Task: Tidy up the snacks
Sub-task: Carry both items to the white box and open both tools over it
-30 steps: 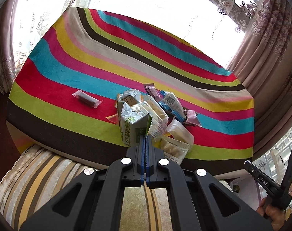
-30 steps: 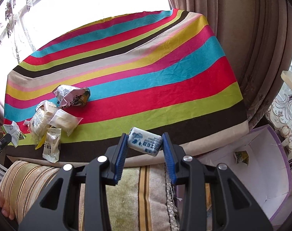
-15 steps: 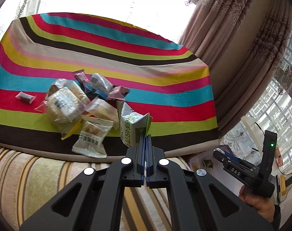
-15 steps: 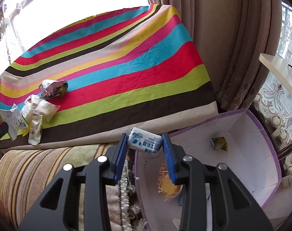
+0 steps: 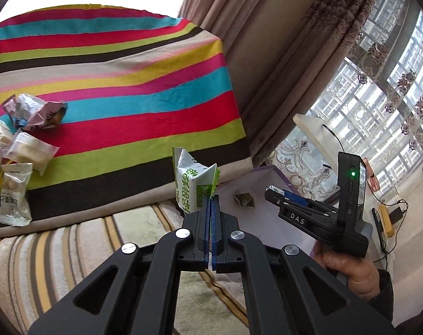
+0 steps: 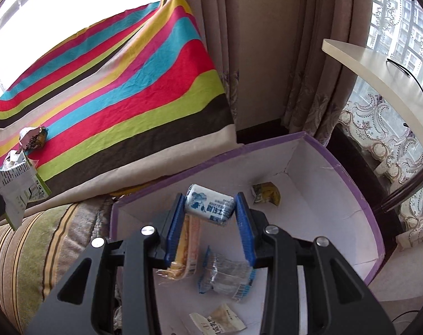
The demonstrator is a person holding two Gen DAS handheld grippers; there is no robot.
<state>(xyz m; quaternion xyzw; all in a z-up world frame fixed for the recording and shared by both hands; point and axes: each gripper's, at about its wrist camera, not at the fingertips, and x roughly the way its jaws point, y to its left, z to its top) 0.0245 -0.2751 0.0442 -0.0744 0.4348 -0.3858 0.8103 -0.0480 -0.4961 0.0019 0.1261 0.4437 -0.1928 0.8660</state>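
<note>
We are midway: our right gripper [image 6: 210, 209] pinches a small white packet [image 6: 210, 205] over the box [image 6: 351, 184], which holds several snacks [image 6: 225, 276]; our left gripper [image 5: 211, 195] is clamped on a green packet's [image 5: 187, 185] edge; a pile [image 5: 21, 150] remains on the striped bed [image 5: 127, 83]

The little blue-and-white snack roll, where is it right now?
The blue-and-white snack roll is clamped in the right gripper, over the open purple-edged box beside the striped cloth.

Both wrist cams close, angled down; share striped cloth [image 5: 133, 89] [image 6: 133, 89], prob. same purple box [image 6: 359, 195].
</note>
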